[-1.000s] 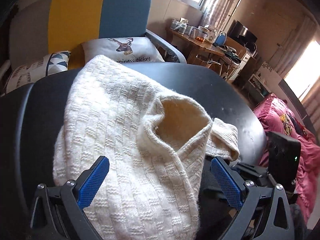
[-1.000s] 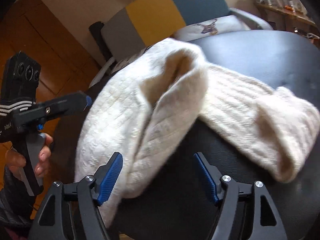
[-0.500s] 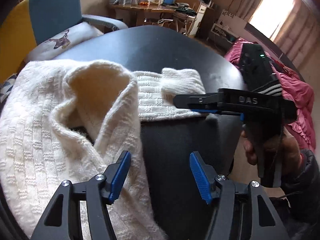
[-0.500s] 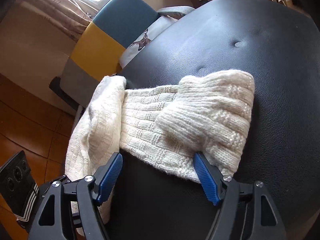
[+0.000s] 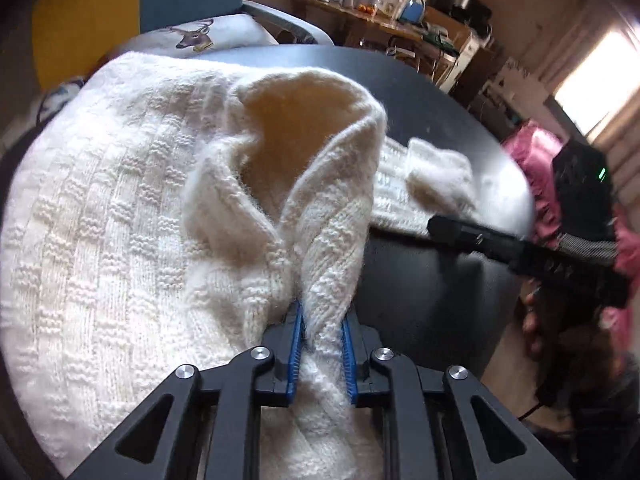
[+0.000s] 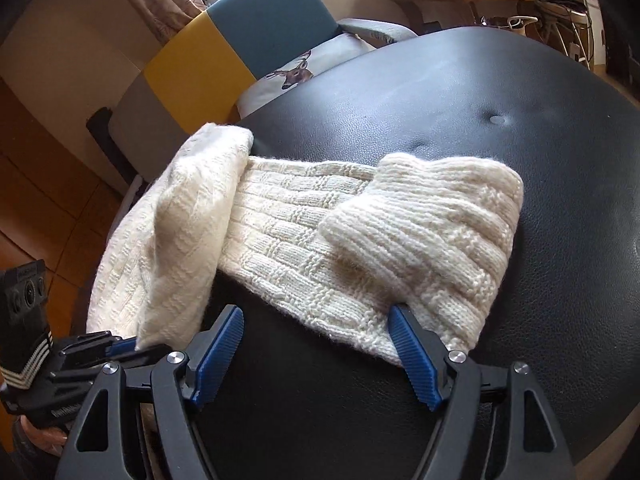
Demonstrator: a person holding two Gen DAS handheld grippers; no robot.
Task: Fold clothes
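Note:
A cream knit sweater point(image 5: 120, 240) lies bunched on a black padded surface point(image 5: 420, 280). My left gripper point(image 5: 322, 332) is closing its jaws on a fold of the sweater's front edge below the neck opening, and the blue pads press on the knit. In the right wrist view the sweater's sleeve point(image 6: 304, 240) stretches right and ends in a folded-back cuff point(image 6: 440, 220). My right gripper point(image 6: 316, 312) stands open at the sleeve's near edge, its right fingertip touching the cuff. The left gripper point(image 6: 116, 348) shows at the lower left, pinching the sweater.
A yellow and blue armchair point(image 6: 240, 40) with a deer pillow point(image 6: 296, 74) stands behind the black surface point(image 6: 500, 80). A wooden table point(image 5: 384, 28) with jars is further back. Pink bedding point(image 5: 532, 148) lies to the right. A hand point(image 5: 532, 320) holds the right gripper point(image 5: 440, 226).
My left gripper went from wide open above the sweater to closed on its front fold. The right gripper moved from the body of the sweater over to the sleeve and stayed open.

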